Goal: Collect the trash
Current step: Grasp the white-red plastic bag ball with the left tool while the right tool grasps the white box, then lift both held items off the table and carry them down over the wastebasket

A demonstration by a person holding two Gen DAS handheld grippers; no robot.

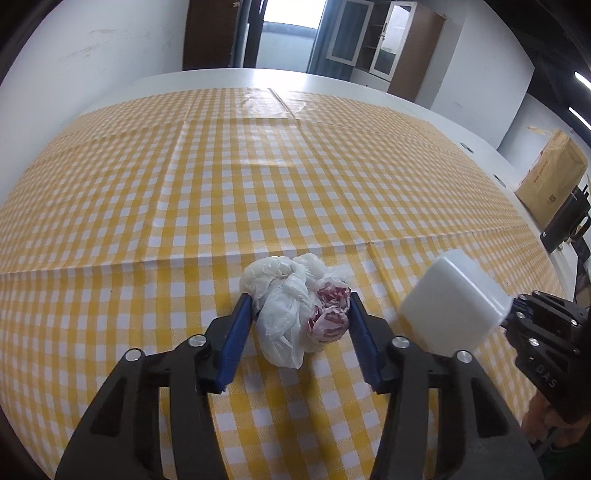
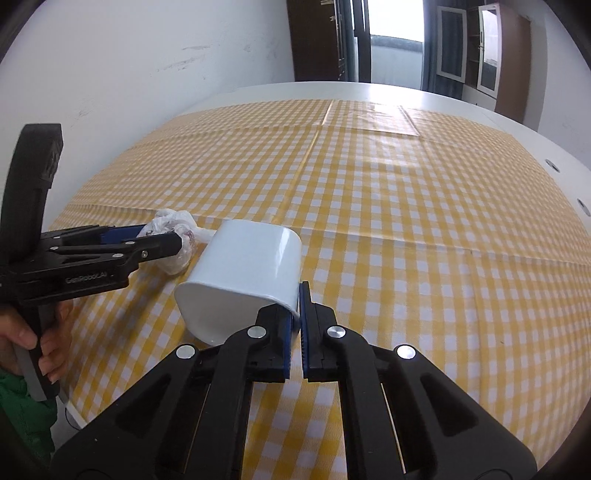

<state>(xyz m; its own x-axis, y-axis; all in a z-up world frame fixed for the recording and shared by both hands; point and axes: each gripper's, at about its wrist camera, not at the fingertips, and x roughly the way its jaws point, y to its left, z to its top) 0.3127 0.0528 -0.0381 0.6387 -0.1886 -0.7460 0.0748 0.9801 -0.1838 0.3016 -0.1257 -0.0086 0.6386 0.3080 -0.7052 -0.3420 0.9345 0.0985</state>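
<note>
Your left gripper (image 1: pixel 301 306) points down at a slant toward the yellow-checked tablecloth (image 1: pixel 258 177), its blue pads (image 1: pixel 236 339) standing on either side of the crumpled plastic bag (image 1: pixel 295 306). The pads touch the bag's edges, but whether they press into it is hard to tell; the jaws are partly closed around it. The bag lies on the cloth, white and translucent, with a red-and-white printed wad showing on the side toward the white bin (image 2: pixel 240 277).

Your right gripper (image 2: pixel 298 306) also slants downward and is clamped tight on the rim of the white bin, one pad inside the wall and one outside. The bin is tipped over, its mouth turned toward you and to the bag's side, and it sits just beside the bag, to the right of it. From the right wrist view, your left hand (image 2: pixel 22 343) wraps the black handle below the left gripper, with a green sleeve (image 2: pixel 22 406) beneath it.

Beyond the bag, the cloth is creased along fold lines and covers a white table (image 1: pixel 424 107). Farther past the bag stand a dark door frame (image 1: pixel 251 33) and glass-fronted cabinets (image 1: pixel 369 40). A brown cardboard box (image 1: pixel 550 177) leans off the table's edge on the bin's side.
</note>
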